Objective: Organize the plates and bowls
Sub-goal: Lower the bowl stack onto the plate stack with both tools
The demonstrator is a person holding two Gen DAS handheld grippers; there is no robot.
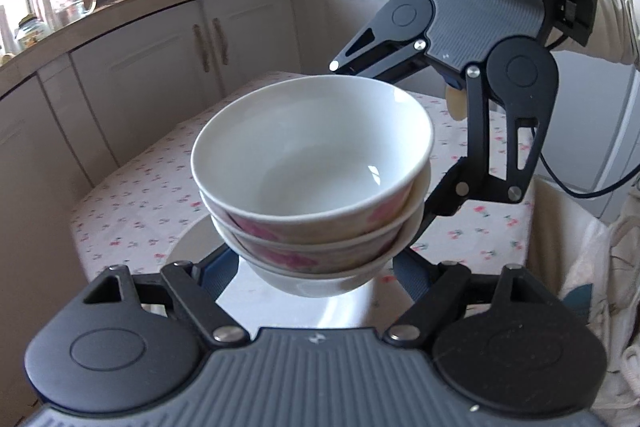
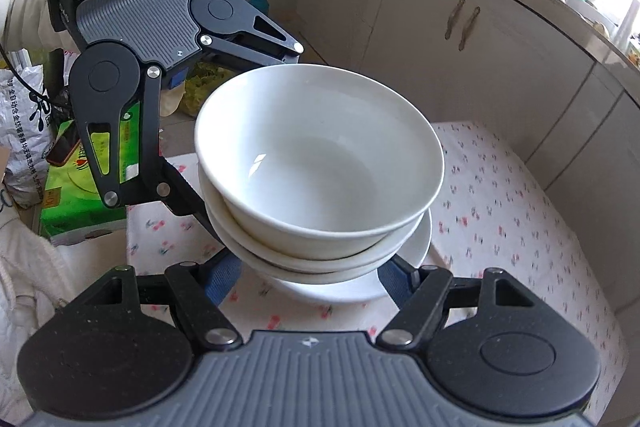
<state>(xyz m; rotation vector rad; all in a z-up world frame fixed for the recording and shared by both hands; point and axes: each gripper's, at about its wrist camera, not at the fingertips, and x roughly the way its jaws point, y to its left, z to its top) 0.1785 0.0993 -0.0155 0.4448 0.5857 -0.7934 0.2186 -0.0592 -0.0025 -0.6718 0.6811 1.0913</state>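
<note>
A stack of three white bowls (image 1: 312,163) with pink flower print is held above a white plate (image 1: 280,299) on the flowered tablecloth. My left gripper (image 1: 308,267) closes on the stack's lower bowls from the near side, its blue pads pressing either side. My right gripper (image 1: 416,155) grips the stack from the opposite side. In the right wrist view the stack (image 2: 320,159) sits between my right gripper's (image 2: 312,275) blue pads, the left gripper (image 2: 224,167) is opposite, and the plate (image 2: 360,287) lies just beneath.
The small table (image 1: 132,203) has a flowered cloth and stands near curved kitchen cabinets (image 1: 168,51). The counter holds bottles, a knife block and a glass jug (image 1: 76,3). A green box (image 2: 72,195) and bags lie on the floor beside the table.
</note>
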